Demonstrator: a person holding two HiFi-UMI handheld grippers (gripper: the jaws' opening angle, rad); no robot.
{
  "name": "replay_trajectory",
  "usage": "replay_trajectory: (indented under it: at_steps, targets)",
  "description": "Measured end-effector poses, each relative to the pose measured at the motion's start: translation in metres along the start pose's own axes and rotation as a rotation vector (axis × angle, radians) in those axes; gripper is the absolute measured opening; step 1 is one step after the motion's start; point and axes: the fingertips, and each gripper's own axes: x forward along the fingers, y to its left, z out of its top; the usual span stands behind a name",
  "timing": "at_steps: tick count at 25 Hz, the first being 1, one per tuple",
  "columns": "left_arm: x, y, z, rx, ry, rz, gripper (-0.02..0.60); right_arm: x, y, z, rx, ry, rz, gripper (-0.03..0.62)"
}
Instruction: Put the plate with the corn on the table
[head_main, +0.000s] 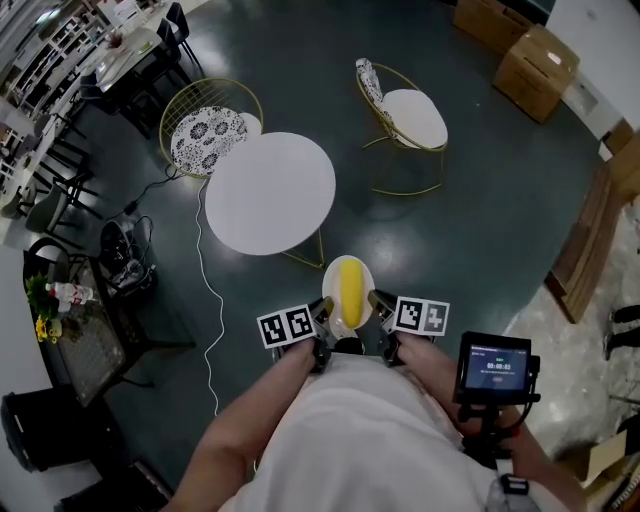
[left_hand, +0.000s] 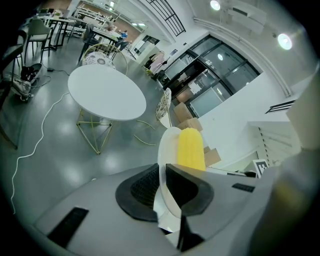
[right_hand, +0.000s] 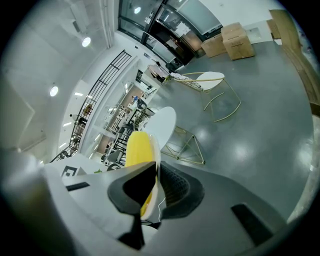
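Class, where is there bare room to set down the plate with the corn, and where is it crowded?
The top of the round white table is wholly bare, bordered by the patterned chair at its far left. The dark side table at left is cluttered, and a white cable trails over the floor between the two.

Showed a smooth, glossy white plate (head_main: 332, 277) bearing matt yellow corn (head_main: 349, 292) with finely ridged skin. Pinched its rim between black ribbed rubbery pads (left_hand: 144, 187) on the left gripper (left_hand: 161, 172) and right gripper (right_hand: 156, 172), both shelled in matt grey plastic. Took in a matt white round table (head_main: 270, 193) on thin gold metal legs (left_hand: 95, 132), a dark polished floor (head_main: 470, 230) under it, a gold wire chair (head_main: 208, 135) with patterned cloth cushion beside it, brown cardboard boxes (head_main: 538, 58) well beyond.
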Motion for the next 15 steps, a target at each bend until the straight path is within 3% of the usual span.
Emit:
replay_trajectory:
  at_steps: [7, 15]
  targets:
    - [-0.007, 0.001, 0.043, 0.009, -0.014, -0.013, 0.046, 0.02, 0.027, 0.028, -0.019, -0.002, 0.002, 0.04]
    - [-0.01, -0.004, 0.057, 0.029, -0.025, -0.018, 0.046, 0.021, 0.036, 0.039, -0.029, -0.018, 0.003, 0.04]
